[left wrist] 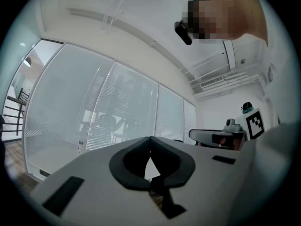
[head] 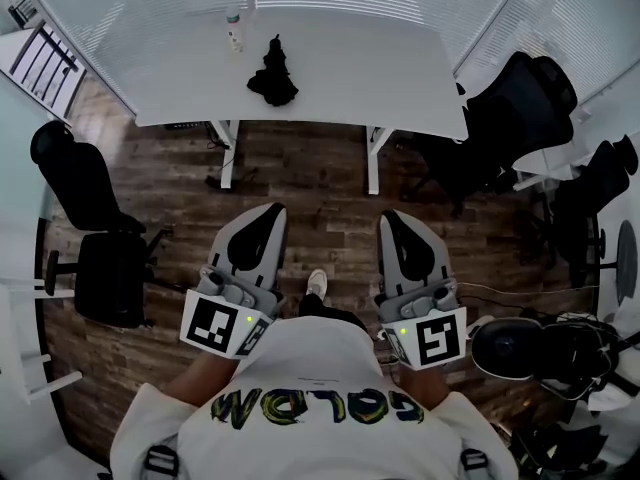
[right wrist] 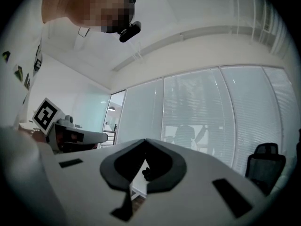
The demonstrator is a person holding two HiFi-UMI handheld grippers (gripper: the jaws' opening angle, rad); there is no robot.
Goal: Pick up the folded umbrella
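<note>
The folded black umbrella lies in a crumpled heap on the white table far ahead, by the window. My left gripper and right gripper are held side by side over the wooden floor, well short of the table, pointing toward it. Both are shut with nothing between the jaws. In the left gripper view the left gripper has its jaws together in front of the blinds. In the right gripper view the right gripper looks the same, and a dark bit of the umbrella shows through the slit below the tips.
A small bottle stands on the table left of the umbrella. Black office chairs stand at the left and right. A dark round device with cables lies on the floor at lower right. The table legs stand ahead.
</note>
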